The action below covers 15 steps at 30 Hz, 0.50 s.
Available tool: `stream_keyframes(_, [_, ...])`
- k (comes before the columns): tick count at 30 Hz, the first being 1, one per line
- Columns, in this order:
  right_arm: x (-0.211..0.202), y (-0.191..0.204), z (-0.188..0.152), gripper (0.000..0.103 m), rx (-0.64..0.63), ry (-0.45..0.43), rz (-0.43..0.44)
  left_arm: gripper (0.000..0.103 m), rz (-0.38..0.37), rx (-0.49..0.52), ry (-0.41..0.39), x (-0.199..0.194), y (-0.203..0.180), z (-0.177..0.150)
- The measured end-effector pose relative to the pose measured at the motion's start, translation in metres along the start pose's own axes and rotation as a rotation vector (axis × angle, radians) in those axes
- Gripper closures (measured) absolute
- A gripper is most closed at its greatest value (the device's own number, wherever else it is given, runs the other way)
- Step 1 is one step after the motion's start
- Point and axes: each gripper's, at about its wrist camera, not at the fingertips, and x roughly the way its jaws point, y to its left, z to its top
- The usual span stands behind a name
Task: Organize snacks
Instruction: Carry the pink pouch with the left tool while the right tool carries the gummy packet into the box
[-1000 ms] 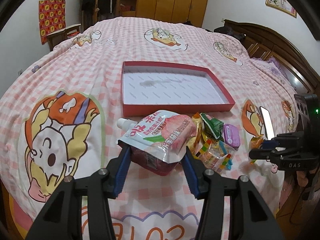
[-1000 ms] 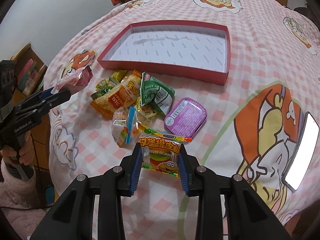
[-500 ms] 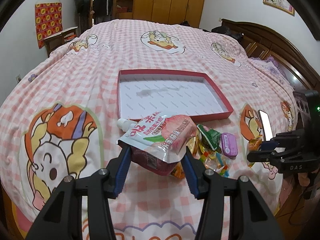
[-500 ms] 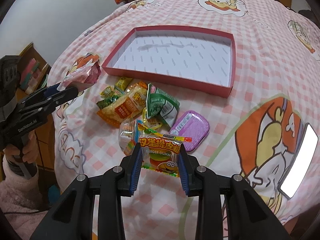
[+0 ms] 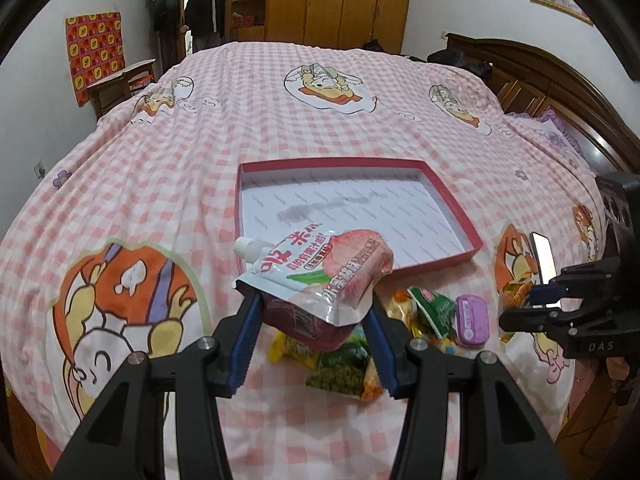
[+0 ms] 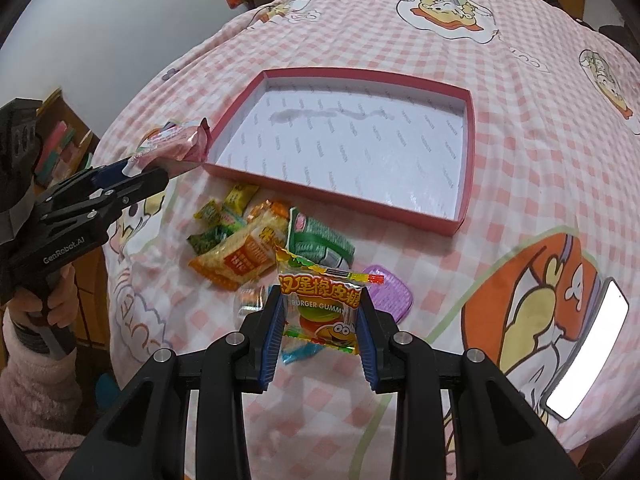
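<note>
Both held snacks have been raised higher above the bed (image 5: 168, 184) and nearer the red tray (image 6: 460, 224). The peach juice pouch (image 5: 320, 276) is clamped in the left gripper (image 5: 314, 336) at lower centre; the burger gummy packet (image 6: 320, 312) is gripped by the right gripper (image 6: 320, 344), over the snack pile (image 6: 248, 248).

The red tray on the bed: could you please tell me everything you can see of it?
The tray is a shallow rectangular box, like cardboard, with low pinkish-red walls and a white floor printed with faint repeated marks; a grey smudge streaks the floor near its far side. It holds nothing and lies flat on the pink checked bedspread, with the snack pile just short of its near wall. The drink pouch in the left tongs hangs by its near left corner.
</note>
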Motion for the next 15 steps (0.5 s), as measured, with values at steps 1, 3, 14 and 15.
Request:
stream_keyframes(1, [0.001, -0.001, 0.002, 0.069, 0.003, 0.001, -0.001, 0.05, 0.003, 0.001, 0.001, 0.002, 0.0, 0.002])
stream_keyframes(3, [0.002, -0.005, 0.008, 0.069, 0.006, 0.002, -0.007, 0.05, 0.012, 0.006, 0.005, 0.006, 0.001, 0.008])
stream_keyframes(14, [0.02, -0.031, 0.045, 0.069, 0.052, 0.016, -0.014, 0.05, 0.029, 0.009, 0.064, 0.051, 0.005, 0.035])
stream_keyframes(15, [0.022, -0.034, 0.049, 0.069, 0.06, 0.017, -0.012, 0.05, 0.027, 0.005, 0.067, 0.054, 0.006, 0.037])
